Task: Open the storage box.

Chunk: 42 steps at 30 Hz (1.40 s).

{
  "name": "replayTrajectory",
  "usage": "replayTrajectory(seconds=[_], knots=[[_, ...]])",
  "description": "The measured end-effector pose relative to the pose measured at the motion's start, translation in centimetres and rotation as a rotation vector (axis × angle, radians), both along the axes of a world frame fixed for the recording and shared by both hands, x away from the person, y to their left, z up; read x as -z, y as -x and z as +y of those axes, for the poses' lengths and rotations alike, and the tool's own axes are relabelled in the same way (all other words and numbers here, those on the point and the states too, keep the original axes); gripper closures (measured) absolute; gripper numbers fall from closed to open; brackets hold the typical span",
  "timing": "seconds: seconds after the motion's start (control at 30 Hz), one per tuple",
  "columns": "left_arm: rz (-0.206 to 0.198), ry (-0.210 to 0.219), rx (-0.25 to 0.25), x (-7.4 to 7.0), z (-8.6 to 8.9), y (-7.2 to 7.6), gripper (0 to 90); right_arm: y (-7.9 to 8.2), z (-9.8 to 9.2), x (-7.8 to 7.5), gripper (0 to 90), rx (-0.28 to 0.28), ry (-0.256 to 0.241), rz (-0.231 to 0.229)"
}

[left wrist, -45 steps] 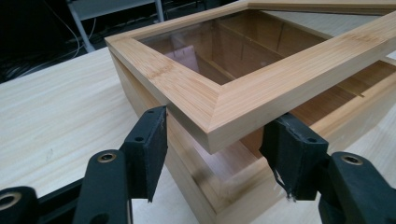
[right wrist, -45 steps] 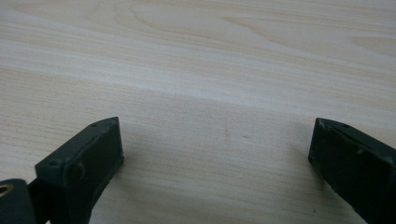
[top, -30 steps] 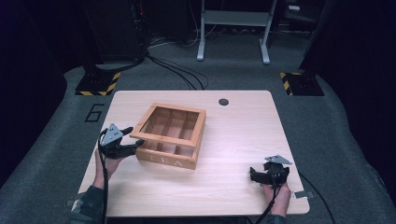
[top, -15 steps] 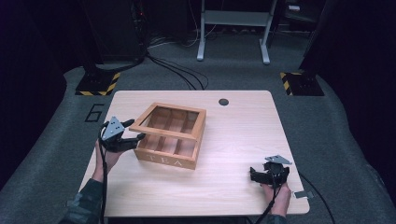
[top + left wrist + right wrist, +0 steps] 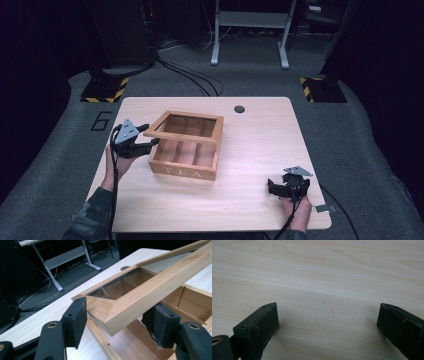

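Two jaws of the left gripper [image 5: 146, 137] straddle the glass lid's [image 5: 140, 293] corner, not clamped, levering it up off the tea box [image 5: 186, 156]; the right gripper [image 5: 280, 188] idles wide apart beside it.

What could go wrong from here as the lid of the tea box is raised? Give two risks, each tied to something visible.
1. The left gripper straddles just one corner of the lid, and its fingers look loosely set around the frame, so the lid might slip and drop shut.
2. The right gripper rests open on the table, away from the tea box; with nothing bracing it, the box may slide or tip.
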State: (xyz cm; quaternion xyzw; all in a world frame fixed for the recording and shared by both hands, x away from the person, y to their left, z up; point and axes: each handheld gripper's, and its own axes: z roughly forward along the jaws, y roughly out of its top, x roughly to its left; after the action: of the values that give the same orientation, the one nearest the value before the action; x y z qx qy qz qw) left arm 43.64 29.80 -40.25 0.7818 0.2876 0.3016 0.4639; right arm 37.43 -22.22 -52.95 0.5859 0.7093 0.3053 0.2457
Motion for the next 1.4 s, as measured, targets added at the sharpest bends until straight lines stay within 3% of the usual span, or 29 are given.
replayTrajectory(seconds=[0.23, 0.67, 0.83, 1.4], knots=[[0.008, 0.007, -0.004, -1.0, -0.9, -0.2, 40.9, 0.0, 0.0, 0.0, 3.2, 0.001, 0.0, 0.001], [0.078, 0.022, 0.042, -4.0, -0.4, -3.0, 46.0, 0.0, 0.0, 0.0, 3.2, 0.0, -0.001, 0.001], [0.082, 0.005, 0.048, -4.8, -0.4, -3.6, 47.3, 0.0, 0.0, 0.0, 3.2, 0.003, -0.002, 0.0], [0.158, 0.024, 0.092, -7.2, 0.1, -6.3, 50.0, 0.0, 0.1, 0.0, 3.3, 0.009, -0.006, -0.001]])
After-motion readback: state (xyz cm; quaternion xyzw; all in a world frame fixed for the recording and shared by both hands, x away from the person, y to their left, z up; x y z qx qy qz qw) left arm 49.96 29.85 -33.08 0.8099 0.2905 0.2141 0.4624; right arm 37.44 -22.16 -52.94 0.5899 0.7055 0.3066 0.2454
